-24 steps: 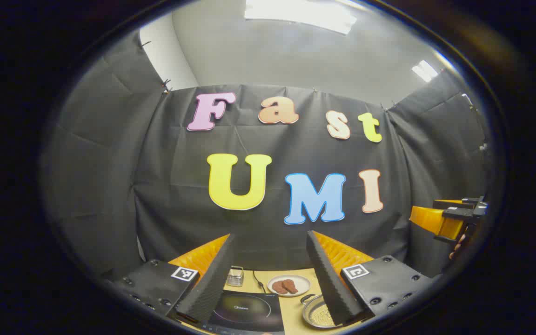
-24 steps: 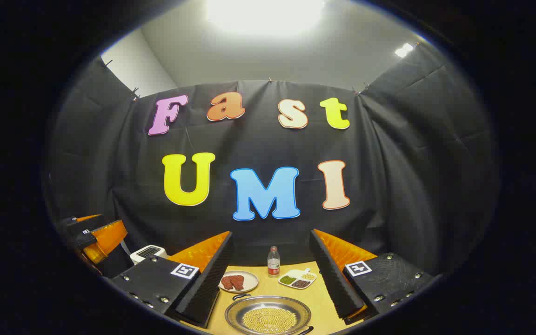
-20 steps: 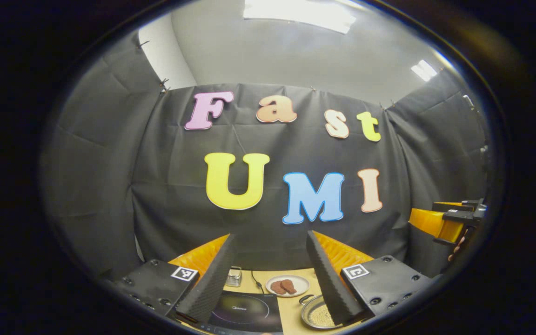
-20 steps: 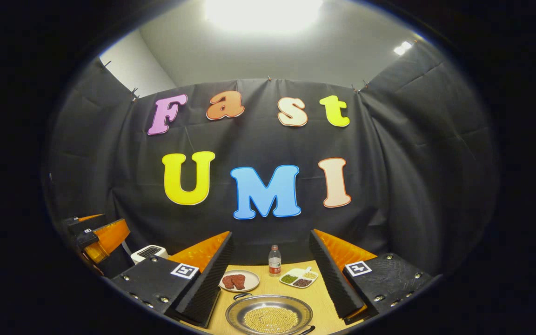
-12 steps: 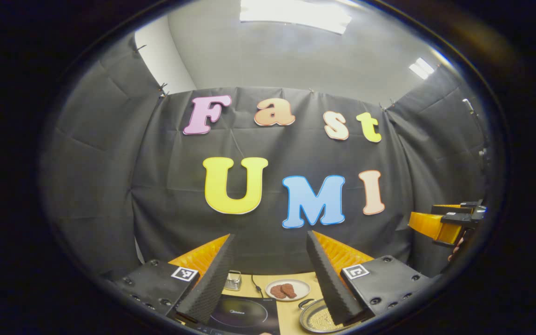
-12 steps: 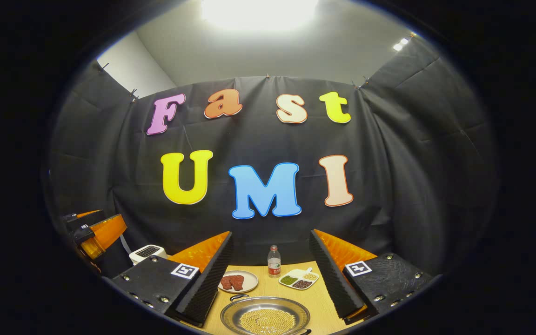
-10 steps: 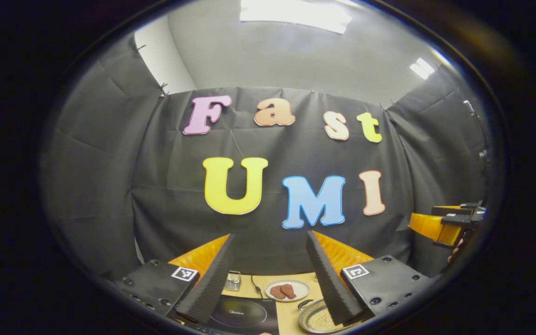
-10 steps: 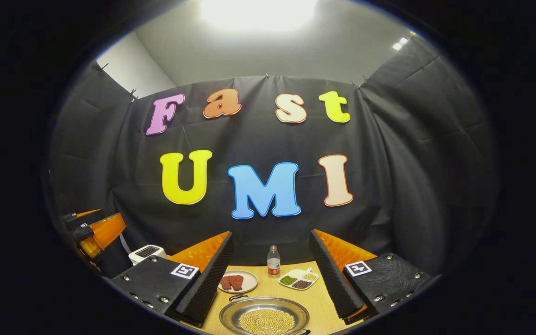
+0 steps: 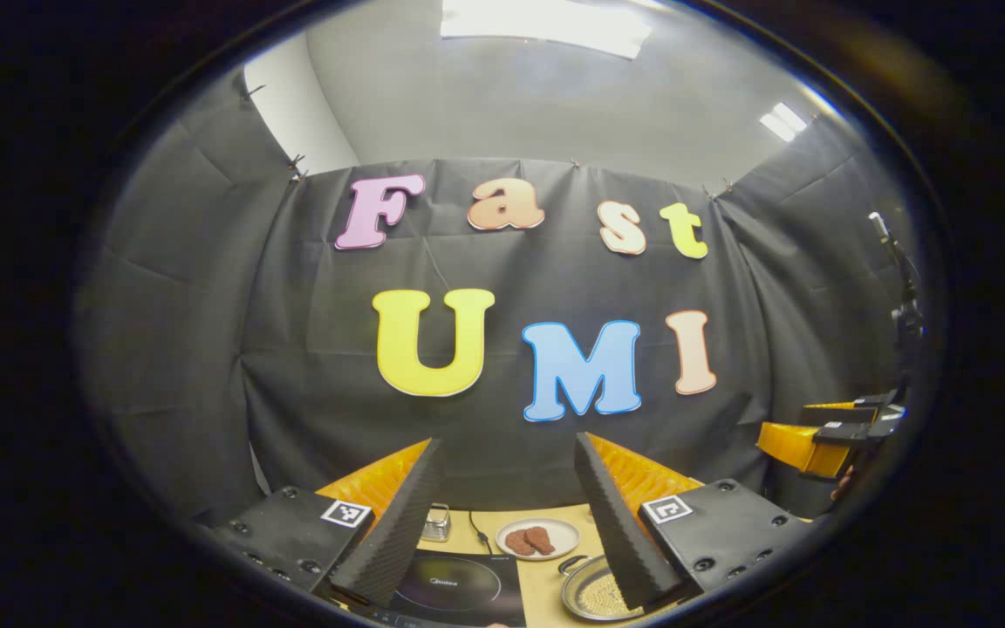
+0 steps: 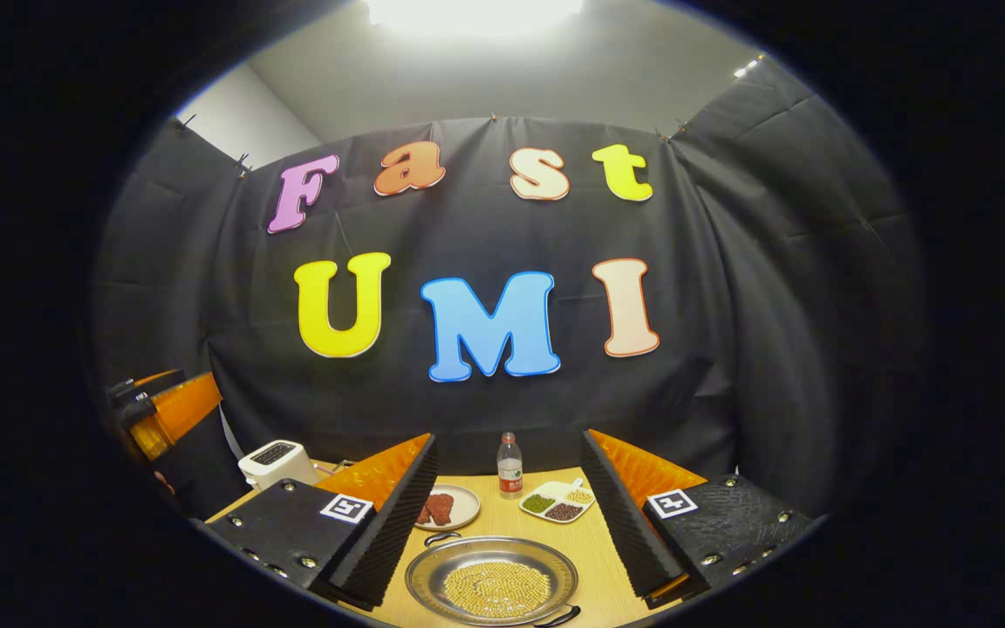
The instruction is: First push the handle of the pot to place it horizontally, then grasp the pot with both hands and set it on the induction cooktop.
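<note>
Left gripper (image 9: 507, 515): fingers spread apart, holding nothing, above the table (image 9: 546, 586).
Cooktop (image 9: 459, 590): on the table, left of the pot.
Pot (image 10: 492, 581): on the table, filled with beans, beside the cooktop.
Right gripper (image 10: 507, 515): fingers parted, empty, above the pot.

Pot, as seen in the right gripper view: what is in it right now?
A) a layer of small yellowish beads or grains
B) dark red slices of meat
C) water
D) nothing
A: the pot holds a flat layer of small yellowish grains; the dark red pieces lie on a separate plate behind it.
</note>
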`<state>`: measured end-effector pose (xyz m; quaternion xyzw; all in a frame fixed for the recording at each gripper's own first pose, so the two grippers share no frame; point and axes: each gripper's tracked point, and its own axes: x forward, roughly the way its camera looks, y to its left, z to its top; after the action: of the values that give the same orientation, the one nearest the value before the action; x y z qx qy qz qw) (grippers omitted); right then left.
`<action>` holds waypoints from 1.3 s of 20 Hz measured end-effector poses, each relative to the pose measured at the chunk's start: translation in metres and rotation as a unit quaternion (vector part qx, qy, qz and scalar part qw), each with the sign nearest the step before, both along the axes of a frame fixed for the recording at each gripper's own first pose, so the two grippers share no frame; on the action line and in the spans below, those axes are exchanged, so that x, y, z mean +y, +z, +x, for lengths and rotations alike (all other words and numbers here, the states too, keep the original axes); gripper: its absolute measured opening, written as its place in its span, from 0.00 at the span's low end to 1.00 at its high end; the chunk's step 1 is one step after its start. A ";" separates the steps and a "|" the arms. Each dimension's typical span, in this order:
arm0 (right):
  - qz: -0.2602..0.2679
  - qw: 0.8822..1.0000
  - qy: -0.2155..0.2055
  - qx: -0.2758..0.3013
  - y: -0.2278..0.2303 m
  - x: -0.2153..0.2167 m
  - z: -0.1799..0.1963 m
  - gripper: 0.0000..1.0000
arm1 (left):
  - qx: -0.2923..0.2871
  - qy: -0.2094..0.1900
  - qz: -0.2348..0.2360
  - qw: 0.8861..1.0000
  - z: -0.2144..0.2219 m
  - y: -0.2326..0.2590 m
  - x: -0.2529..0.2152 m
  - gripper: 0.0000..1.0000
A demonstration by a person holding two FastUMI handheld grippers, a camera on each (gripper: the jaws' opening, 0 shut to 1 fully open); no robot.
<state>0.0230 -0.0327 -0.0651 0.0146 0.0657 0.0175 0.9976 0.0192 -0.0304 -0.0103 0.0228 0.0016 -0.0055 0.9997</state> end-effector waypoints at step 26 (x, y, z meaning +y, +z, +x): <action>-0.016 0.917 0.115 0.381 -0.256 0.018 -0.084 0.18 | 0.053 0.006 -0.001 0.999 0.007 -0.050 -0.005 0.97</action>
<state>-0.0615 -0.0152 -0.3216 -0.0036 0.4425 0.1240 0.8881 0.0265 -0.0356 -0.0603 0.0210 0.0546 -0.0008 0.9983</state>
